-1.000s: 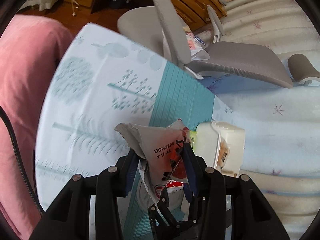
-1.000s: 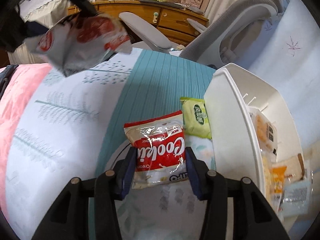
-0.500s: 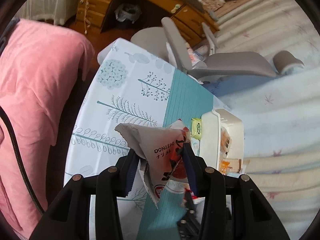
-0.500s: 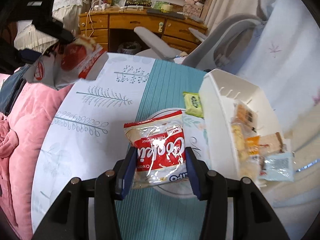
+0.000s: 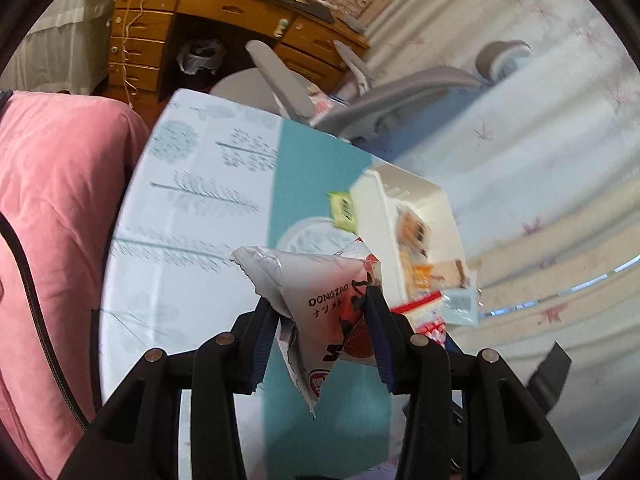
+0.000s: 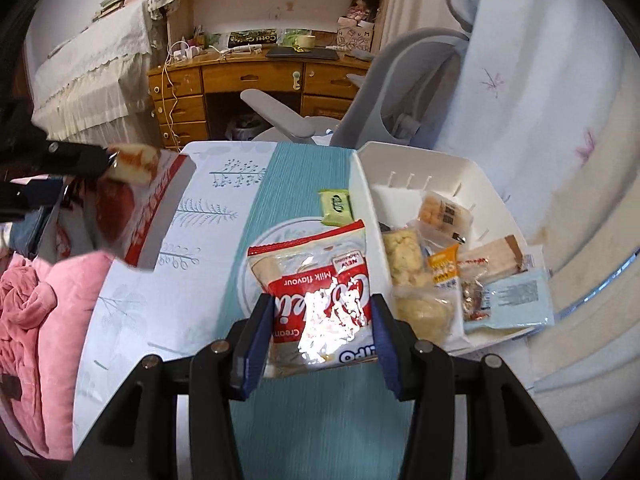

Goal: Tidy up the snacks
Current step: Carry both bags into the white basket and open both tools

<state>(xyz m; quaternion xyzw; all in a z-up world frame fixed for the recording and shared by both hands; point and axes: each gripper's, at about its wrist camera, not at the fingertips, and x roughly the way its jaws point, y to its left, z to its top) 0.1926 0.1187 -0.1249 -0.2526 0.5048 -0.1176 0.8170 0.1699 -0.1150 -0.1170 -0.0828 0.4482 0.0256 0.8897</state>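
My left gripper [image 5: 320,322] is shut on a white-and-red snack pouch [image 5: 320,296] marked DONGZAO, held in the air above the table. In the right wrist view that same pouch [image 6: 136,216] hangs at the left, with the left gripper's dark body beside it. My right gripper [image 6: 322,326] is shut on a red-and-clear cookie bag [image 6: 316,292], also lifted off the table. A white bin [image 6: 368,200] at the right holds several wrapped snacks. A small green packet [image 6: 335,207] lies on the table against the bin's left wall.
The table wears a pale tree-print cloth with a teal runner [image 6: 276,196]. A pink cushion [image 5: 52,208] fills the left side. A grey office chair [image 6: 384,96] and a wooden desk [image 6: 248,80] stand beyond the table; pale curtain-like fabric [image 6: 520,100] is at the right.
Both grippers have risen with their bags still held, so the table looks smaller and further below. The left view has swung toward the white bin; the cookie bag has come off the table.
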